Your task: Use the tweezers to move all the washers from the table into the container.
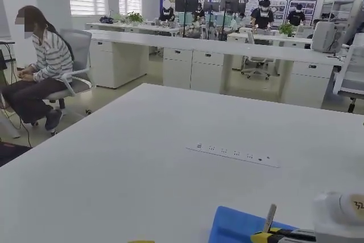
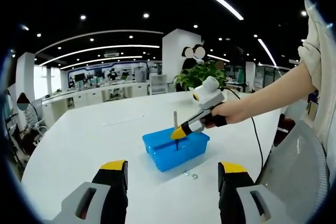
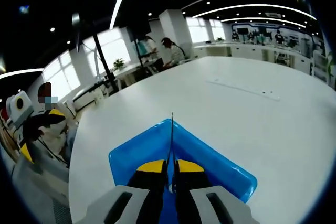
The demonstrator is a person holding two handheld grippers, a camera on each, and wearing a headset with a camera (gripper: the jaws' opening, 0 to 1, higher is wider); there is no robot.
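Observation:
A blue rectangular container (image 2: pixel 176 150) sits on the white table (image 2: pixel 94 140); two small washers (image 2: pixel 190 174) lie on the table just in front of it. My right gripper (image 2: pixel 178 132), held in a hand, hangs over the container, shut on thin metal tweezers (image 2: pixel 175 119) that stick up past its tips. In the right gripper view, the jaws (image 3: pixel 170 169) pinch the tweezers (image 3: pixel 171 135) above the container (image 3: pixel 210 166). My left gripper (image 2: pixel 173 182) is open and holds nothing, on the near side of the washers. In the head view, the container (image 1: pixel 239 226) and right gripper (image 1: pixel 267 236) are at the bottom edge.
A flush power strip (image 1: pixel 233 153) is set into the table beyond the container. A potted plant (image 2: pixel 199 74) stands at the table's far side. A person sits on an office chair (image 1: pixel 74 66) to the left. Rows of white desks (image 1: pixel 193 55) fill the room behind.

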